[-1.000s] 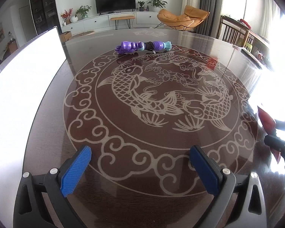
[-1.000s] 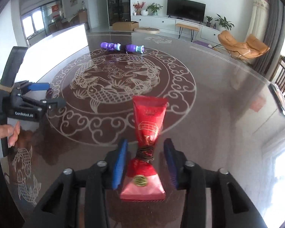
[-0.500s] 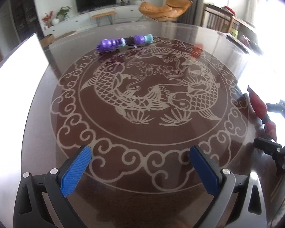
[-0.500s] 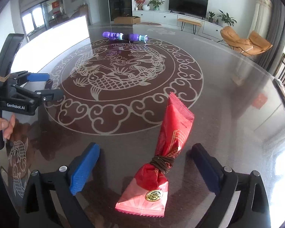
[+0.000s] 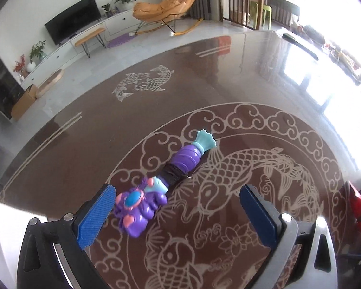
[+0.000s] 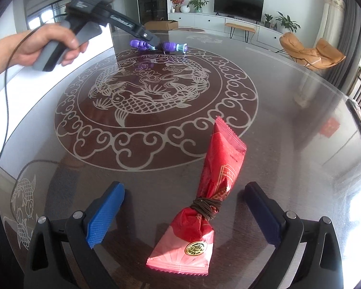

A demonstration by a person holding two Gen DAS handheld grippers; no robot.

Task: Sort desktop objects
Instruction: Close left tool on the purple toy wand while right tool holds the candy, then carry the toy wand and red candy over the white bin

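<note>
No box, tray or bin shows on the table point(image 6: 288, 101); the things lie on its bare glossy top.

At the far left of the right wrist view a hand point(image 6: 43, 45) grips the handle of the left gripper point(image 5: 178, 213), which reaches over the far side of the fish medallion. Its fingers point(image 5: 96, 219) stand wide apart with nothing pressed between them. The purple toy point(image 5: 161, 185) lies on the table slanting away from them: its bulky purple end with pink and blue knobs sits just beside the left finger, inside the gap, whether it touches the pad cannot be told. Its black middle and teal tail run up and to the right, beyond the fingertips. The right finger is well clear of it.

A second ago that toy lay far off at the far edge of the medallion, and the left fingers hung over the near scrollwork; the gripper has since crossed the table to it.

Further right, the right gripper point(image 6: 185, 213) hangs over the near part of the table, its fingers point(image 6: 106, 213) spread wide. The red packet point(image 6: 204, 202), tied at the waist with brown cord, lies flat between them, nearer the right finger, touching neither. A second ago the fingers were close around its tied waist and it stood straighter; now it lies released and tilted to the right.
</note>
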